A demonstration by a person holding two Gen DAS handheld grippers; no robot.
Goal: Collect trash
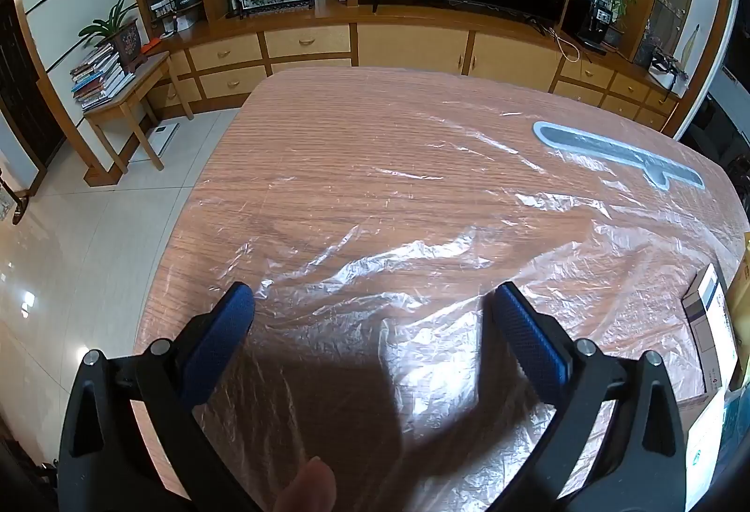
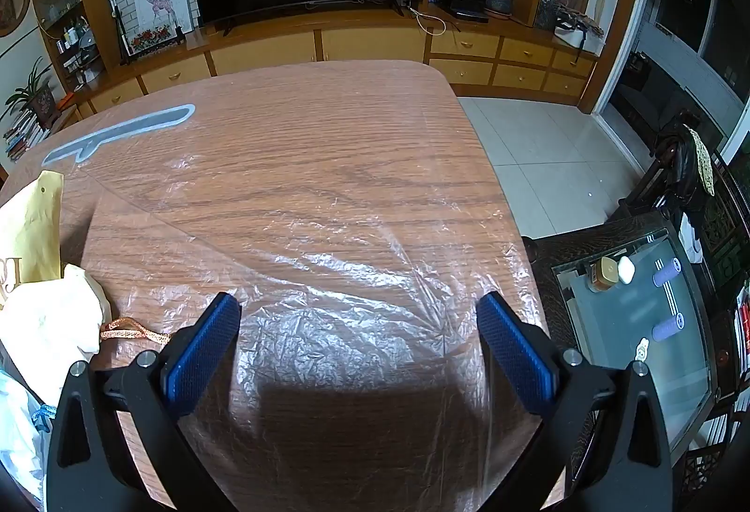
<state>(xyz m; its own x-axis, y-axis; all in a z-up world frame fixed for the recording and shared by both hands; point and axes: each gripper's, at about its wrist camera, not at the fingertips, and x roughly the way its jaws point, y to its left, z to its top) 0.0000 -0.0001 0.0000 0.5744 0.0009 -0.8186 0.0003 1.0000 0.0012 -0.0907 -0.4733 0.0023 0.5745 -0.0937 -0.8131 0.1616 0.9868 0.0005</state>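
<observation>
A wooden table (image 1: 328,137) (image 2: 351,127) is covered by a crinkled clear plastic sheet (image 1: 422,268) (image 2: 356,277). My left gripper (image 1: 375,301) is open and empty just above the sheet near the table's near edge. My right gripper (image 2: 358,310) is open and empty above the sheet near the table's right corner. In the right wrist view a pile of trash lies at the left: a yellow padded envelope (image 2: 33,221), a cream bag (image 2: 51,315) with an orange ribbon (image 2: 131,331), and pale plastic (image 2: 18,432). In the left wrist view, cardboard boxes (image 1: 712,334) stand at the right edge.
A grey knife-shaped print (image 1: 614,153) (image 2: 117,132) lies flat on the table. A TV cabinet (image 1: 412,43) runs along the far wall. A side table with books (image 1: 122,99) stands left. A dark glass-topped table (image 2: 647,324) with small items stands right of my table.
</observation>
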